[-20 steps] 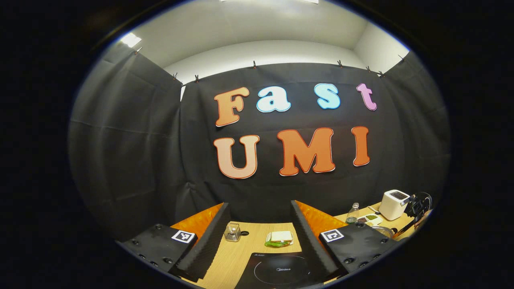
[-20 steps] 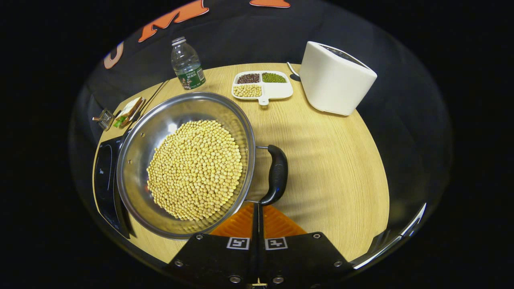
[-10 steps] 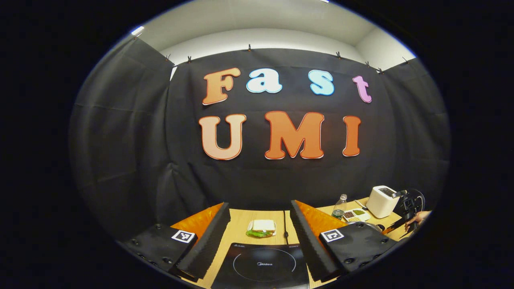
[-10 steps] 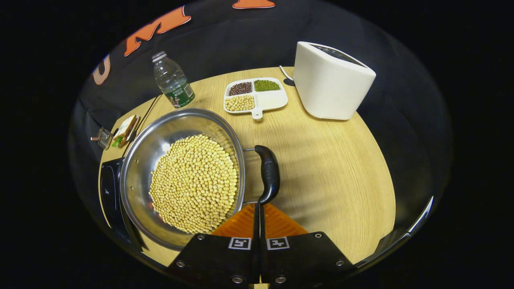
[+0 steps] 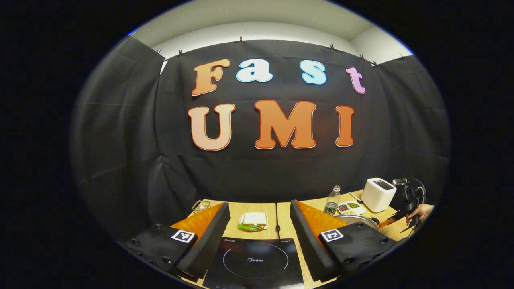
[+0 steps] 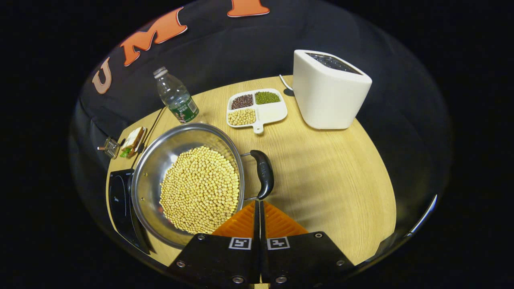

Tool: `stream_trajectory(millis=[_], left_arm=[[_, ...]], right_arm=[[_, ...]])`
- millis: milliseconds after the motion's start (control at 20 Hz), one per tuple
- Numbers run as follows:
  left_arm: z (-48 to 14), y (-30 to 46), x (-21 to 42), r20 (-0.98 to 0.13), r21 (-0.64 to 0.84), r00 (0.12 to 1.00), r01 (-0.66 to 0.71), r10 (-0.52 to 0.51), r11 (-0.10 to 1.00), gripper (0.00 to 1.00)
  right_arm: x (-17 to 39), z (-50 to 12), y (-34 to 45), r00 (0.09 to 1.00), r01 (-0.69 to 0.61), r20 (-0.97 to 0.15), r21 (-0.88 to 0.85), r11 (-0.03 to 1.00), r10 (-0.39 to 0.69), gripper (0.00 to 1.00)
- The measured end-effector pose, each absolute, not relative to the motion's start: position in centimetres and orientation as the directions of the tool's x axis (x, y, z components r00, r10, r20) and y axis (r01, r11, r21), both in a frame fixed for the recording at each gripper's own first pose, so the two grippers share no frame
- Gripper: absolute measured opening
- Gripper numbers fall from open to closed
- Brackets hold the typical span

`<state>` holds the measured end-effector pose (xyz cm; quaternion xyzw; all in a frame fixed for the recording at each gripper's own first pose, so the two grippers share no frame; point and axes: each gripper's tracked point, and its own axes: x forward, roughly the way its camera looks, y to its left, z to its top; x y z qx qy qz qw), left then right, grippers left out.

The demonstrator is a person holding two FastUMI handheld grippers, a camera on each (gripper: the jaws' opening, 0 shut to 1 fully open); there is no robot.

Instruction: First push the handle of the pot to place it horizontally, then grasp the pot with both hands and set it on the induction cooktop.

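Right gripper (image 6: 259,204): jaws together, tips just short of the handle (image 6: 263,179).
Pot (image 6: 188,180): full of soybeans, ahead-left of those jaws, on the table (image 6: 333,180).
Left gripper (image 5: 259,224): jaws apart, induction cooktop (image 5: 255,263) between them.
Hidden: cooktop's near edge cut off.
Around: toaster (image 6: 327,94), bottle (image 6: 176,100), sandwich (image 5: 253,220).

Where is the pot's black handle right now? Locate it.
In the right gripper view, the black handle sits on the pot's right side, just ahead of the closed right tool.

Shiny metal pot (image 6: 160,160) with matt black handle (image 6: 263,178); pale wood-grain tabletop (image 6: 333,176); glossy black cooktop (image 5: 257,261); smooth white toaster (image 6: 327,96).
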<state>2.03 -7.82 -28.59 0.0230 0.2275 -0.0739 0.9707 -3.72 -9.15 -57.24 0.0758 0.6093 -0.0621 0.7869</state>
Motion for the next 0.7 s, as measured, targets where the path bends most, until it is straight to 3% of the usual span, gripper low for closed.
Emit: stream_trajectory(millis=[200,300,350,400,500,700], left_arm=[[-30.8,-10.2,2.1,-0.488,-0.022,0.856,0.183,-0.171,0.983,0.99],[-32.1,-11.4,2.2,-0.517,-0.033,0.836,0.196,-0.185,0.98,0.99],[-32.9,-11.8,2.1,-0.539,-0.038,0.822,0.196,-0.185,0.98,0.98],[-33.8,-12.7,2.0,-0.557,-0.052,0.806,0.205,-0.199,0.977,0.98],[-35.3,-14.4,1.8,-0.596,-0.08,0.77,0.228,-0.23,0.97,0.98],[-38.8,-18.3,1.1,-0.655,-0.117,0.693,0.302,-0.302,0.946,0.99]], right_arm=[[-2.5,-53.8,-8.4,0.319,0.169,-0.948,0.072,0.983,0.014,0.04],[-2.6,-52.7,-7.5,0.328,0.152,-0.943,0.107,0.983,0.052,0.17],[-2.4,-52.5,-6.8,0.332,0.141,-0.94,0.127,0.982,0.074,0.31],[-2.3,-52.6,-6.2,0.335,0.126,-0.938,0.141,0.982,0.092,0.37],[-2.3,-53.0,-5.9,0.332,0.11,-0.938,0.14,0.984,0.097,0.59],[-1.9,-53.6,-5.9,0.337,0.097,-0.937,0.127,0.987,0.088,0.79]])
